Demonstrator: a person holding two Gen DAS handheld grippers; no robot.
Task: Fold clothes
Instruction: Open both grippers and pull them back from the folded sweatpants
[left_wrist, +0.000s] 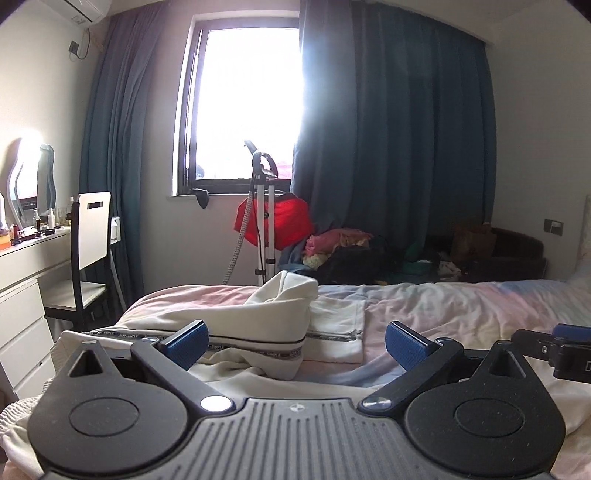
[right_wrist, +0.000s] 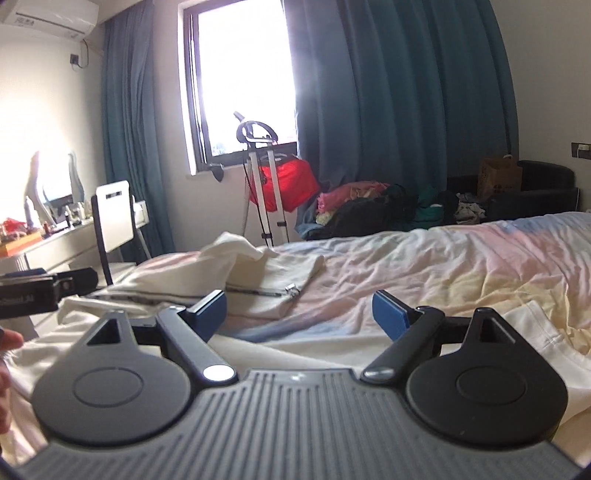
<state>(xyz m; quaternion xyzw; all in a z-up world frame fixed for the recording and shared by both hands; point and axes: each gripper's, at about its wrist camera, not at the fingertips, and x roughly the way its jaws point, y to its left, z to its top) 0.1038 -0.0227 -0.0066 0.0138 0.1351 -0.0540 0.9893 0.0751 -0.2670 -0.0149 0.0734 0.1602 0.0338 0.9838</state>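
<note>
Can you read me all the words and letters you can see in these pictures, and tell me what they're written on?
"D": a single white letter on the right gripper, cut off at the picture's edge.
White lettering on the left gripper: too blurred to read.
Repeating print along the dark trim of the cream garment: too small to read.
Nothing else shows any readable writing.

Daylight blazes through the black-framed glass window (left_wrist: 245, 99), blown out white; blue curtains (left_wrist: 399, 147) stay dim, corners bend and darken.

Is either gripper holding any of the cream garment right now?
No. The left gripper and right gripper stand open above the cream garment.
</note>
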